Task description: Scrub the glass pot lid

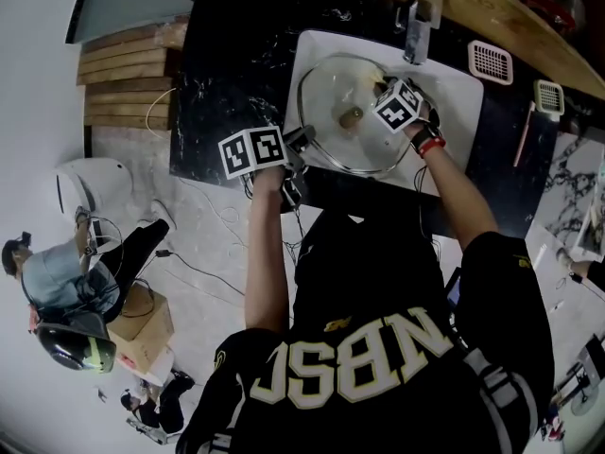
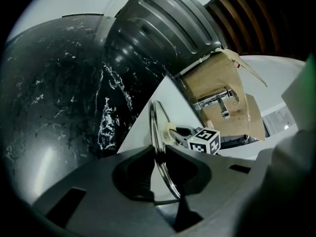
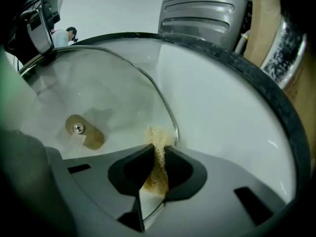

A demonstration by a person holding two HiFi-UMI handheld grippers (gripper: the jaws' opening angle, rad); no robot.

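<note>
A round glass pot lid point(image 1: 326, 93) with a metal rim is tilted up over the white sink point(image 1: 458, 93). My left gripper point(image 1: 301, 146) is shut on its near-left rim; in the left gripper view the rim point(image 2: 159, 137) runs edge-on between the pads of that gripper point(image 2: 159, 166). My right gripper point(image 1: 380, 91) is over the lid's right side. It is shut on a tan scrub sponge point(image 3: 158, 154) that presses against the glass point(image 3: 98, 90) just inside the rim. The lid's tan knob mount point(image 3: 84, 132) shows through the glass.
A chrome faucet point(image 1: 416, 25) stands behind the sink. Black marble counter point(image 1: 227, 64) lies to the left, with a grey ribbed rack point(image 2: 158, 23) beyond it. A wooden board point(image 1: 492, 12) and two small strainers point(image 1: 491, 61) are at the right. A person point(image 1: 57, 282) sits on the floor at left.
</note>
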